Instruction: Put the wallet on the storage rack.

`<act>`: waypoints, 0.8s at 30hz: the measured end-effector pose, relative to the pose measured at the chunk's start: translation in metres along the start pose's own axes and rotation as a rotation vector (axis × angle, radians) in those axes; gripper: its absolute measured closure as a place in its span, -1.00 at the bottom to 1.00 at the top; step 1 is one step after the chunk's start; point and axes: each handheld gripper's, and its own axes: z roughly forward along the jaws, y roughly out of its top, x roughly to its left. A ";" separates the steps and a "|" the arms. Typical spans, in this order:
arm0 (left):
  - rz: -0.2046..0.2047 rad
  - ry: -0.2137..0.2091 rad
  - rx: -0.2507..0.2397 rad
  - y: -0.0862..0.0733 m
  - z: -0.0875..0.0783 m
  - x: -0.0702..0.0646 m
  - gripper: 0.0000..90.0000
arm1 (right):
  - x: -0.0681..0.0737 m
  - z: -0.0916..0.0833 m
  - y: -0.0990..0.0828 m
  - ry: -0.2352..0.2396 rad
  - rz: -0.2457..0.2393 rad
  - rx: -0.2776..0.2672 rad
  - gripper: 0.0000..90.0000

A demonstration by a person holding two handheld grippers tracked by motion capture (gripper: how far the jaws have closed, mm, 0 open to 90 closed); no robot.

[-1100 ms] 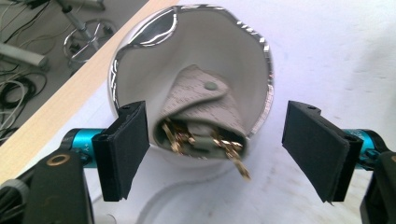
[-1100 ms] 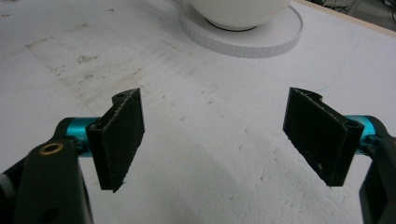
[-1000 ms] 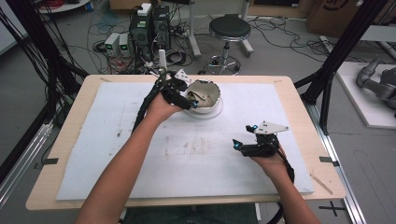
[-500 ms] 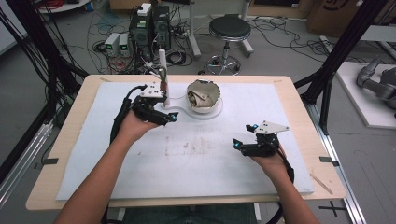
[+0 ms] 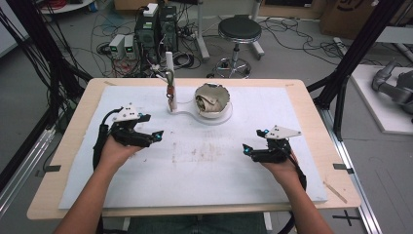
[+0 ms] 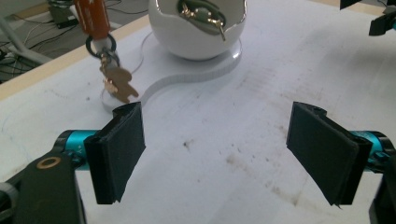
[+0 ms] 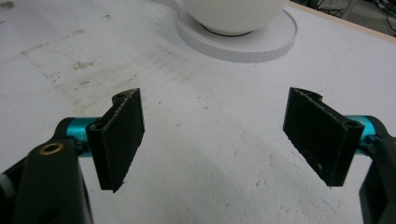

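High view: left tongs [image 5: 157, 135] sit on the left of the white foam-covered tabletop [image 5: 195, 180], jaws wide with nothing between them; they have just been opening. Right tongs [image 5: 247, 148] rest at the right, also wide and empty.

Thing in hand, by my reading: the white egg-shaped ceramic bowl [image 5: 213, 101] with a jagged open top, standing on the round end of a flat white base plate [image 5: 187, 108] toward the far middle of the tabletop. Something metallic, gold and greenish, lies inside it; in the left gripper view it shows through the opening [image 6: 201, 13], too tangled to name for certain. At the narrow end of the plate stands a thin upright post [image 5: 169, 73] with an orange sleeve, a black ring and a small tan figure-shaped charm [image 6: 116, 83] hanging from it.

Step, as judged: both tongs clear of the bowl, left one apart from it and to its left.

To do it well:
- keep the left jaws wide until they are squarely on whatever is taken next
- approach the bowl from above, through the opening, not from the side
- steady the plate with the right tongs if the bowl rocks

In the way: post and dangling charm stand just beside the bowl, between it and the left tongs. Stained patch mid-tabletop is harmless. Stool, cables and electronics lie on the floor beyond.
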 end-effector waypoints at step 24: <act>-0.067 0.083 0.012 -0.052 -0.022 0.005 -0.60 | -0.010 -0.005 -0.007 -0.016 0.017 0.002 -0.53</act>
